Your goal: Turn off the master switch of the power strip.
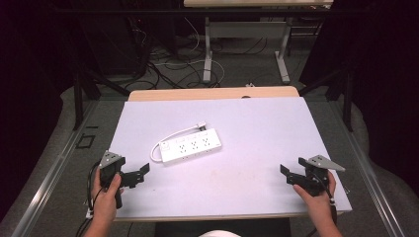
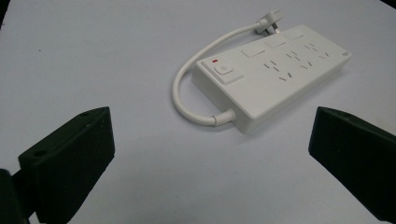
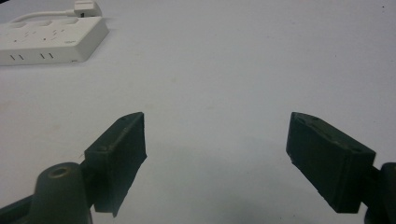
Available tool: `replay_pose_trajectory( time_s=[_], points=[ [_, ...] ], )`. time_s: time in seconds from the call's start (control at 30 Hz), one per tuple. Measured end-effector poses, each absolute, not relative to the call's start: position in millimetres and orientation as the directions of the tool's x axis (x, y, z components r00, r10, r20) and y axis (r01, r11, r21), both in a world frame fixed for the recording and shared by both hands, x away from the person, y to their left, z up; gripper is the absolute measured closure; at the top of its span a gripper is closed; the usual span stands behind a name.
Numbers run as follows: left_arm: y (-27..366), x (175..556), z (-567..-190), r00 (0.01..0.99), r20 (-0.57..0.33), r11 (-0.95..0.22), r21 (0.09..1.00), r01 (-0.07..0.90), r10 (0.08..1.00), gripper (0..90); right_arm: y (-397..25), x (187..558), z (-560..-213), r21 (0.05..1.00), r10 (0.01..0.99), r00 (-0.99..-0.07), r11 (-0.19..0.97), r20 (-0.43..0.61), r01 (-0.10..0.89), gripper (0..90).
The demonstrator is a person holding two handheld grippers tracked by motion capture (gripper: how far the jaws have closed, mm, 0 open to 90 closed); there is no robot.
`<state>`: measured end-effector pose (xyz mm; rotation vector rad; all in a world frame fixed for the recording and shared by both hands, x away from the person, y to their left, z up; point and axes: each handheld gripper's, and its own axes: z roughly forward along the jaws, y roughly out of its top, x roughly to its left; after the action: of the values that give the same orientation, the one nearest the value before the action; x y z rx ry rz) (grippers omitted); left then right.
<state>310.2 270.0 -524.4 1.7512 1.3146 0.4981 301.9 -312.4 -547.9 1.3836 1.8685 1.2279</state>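
I hold my left black two-jaw tool (image 1: pixel 136 176) at the white desk's (image 1: pixel 257 128) near-left corner, jaws wide apart; my right black tool (image 1: pixel 291 170) at its near-right corner, jaws spread.

power strip (image 3: pixel 46 42): in the right gripper view its left end runs off the picture's edge; the switch end is out of sight.
plug (image 3: pixel 86 8): top cut off by the upper edge in the right gripper view; prongs cannot be made out.
left claw (image 2: pixel 210 154): in its own view both jaws run off the bottom and side edges.
right claw (image 3: pixel 215 158): jaw bases cut off at the bottom.
socket markings (image 1: pixel 193 143): too small to read in the high view.
tabletop (image 1: pixel 257 106): its far edge is blurred.
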Motion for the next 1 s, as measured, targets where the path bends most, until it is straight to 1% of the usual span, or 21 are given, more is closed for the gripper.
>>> replay_pose_trajectory(
  time_s=[0.17,0.3,0.53,0.6,1.0],
  points=[
    [273.9,309.7,-529.3,0.357,-0.176,-0.064,0.821,0.567,0.917,0.3,-312.6,302.5,-547.7,0.876,0.927,-0.362,0.091,0.100,0.473,19.2],
    [276.6,310.2,-534.6,0.351,-0.164,-0.066,0.827,0.558,0.922,0.3,-312.3,301.8,-548.0,0.879,0.930,-0.350,0.069,0.115,0.472,19.1],
    [281.5,309.8,-543.6,0.352,-0.177,-0.062,0.818,0.572,0.919,0.3,-312.7,303.1,-548.8,0.880,0.925,-0.367,0.088,0.102,0.466,19.2],
    [283.7,309.9,-547.0,0.352,-0.165,-0.077,0.811,0.580,0.921,0.3,-312.5,303.1,-548.8,0.880,0.925,-0.365,0.087,0.102,0.468,19.1],
    [285.5,311.5,-557.0,0.334,-0.176,-0.070,0.789,0.610,0.926,0.3,-312.8,302.7,-548.9,0.879,0.926,-0.365,0.092,0.098,0.468,19.2]
  ],
)
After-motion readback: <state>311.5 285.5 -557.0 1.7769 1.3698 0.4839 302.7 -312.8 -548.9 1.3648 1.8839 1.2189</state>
